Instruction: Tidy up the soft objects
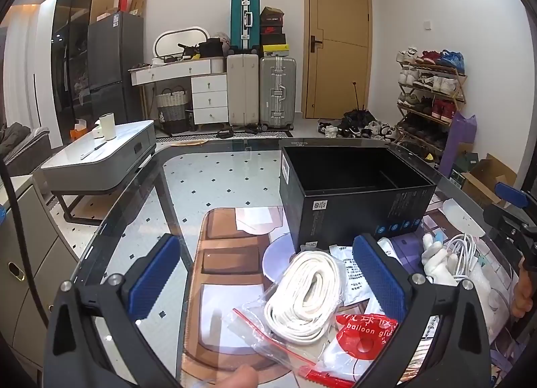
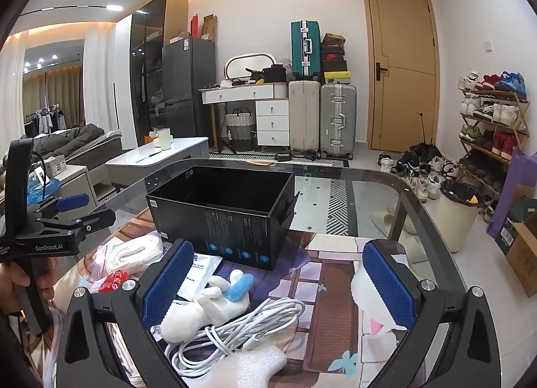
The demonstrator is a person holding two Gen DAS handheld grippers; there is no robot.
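Observation:
An open black box (image 1: 355,193) (image 2: 221,206) stands empty on the glass table (image 1: 214,180). In the left wrist view a coil of white rope in a clear zip bag (image 1: 305,297) lies between the wide-open fingers of my left gripper (image 1: 268,280), untouched. A red balloon-glue pack (image 1: 365,331) lies beside it. In the right wrist view my right gripper (image 2: 278,284) is open above a white plush toy with a blue part (image 2: 208,307), a white cable bundle (image 2: 241,331) and a white foam piece (image 2: 251,368). Nothing is held.
White sachets (image 2: 198,270) lie in front of the box. A hand holds the left gripper's handle (image 2: 37,247) at the left of the right wrist view. Beyond the table stand a bin (image 2: 456,213), a shoe rack (image 2: 493,126), suitcases (image 2: 322,112) and a low white table (image 1: 100,156).

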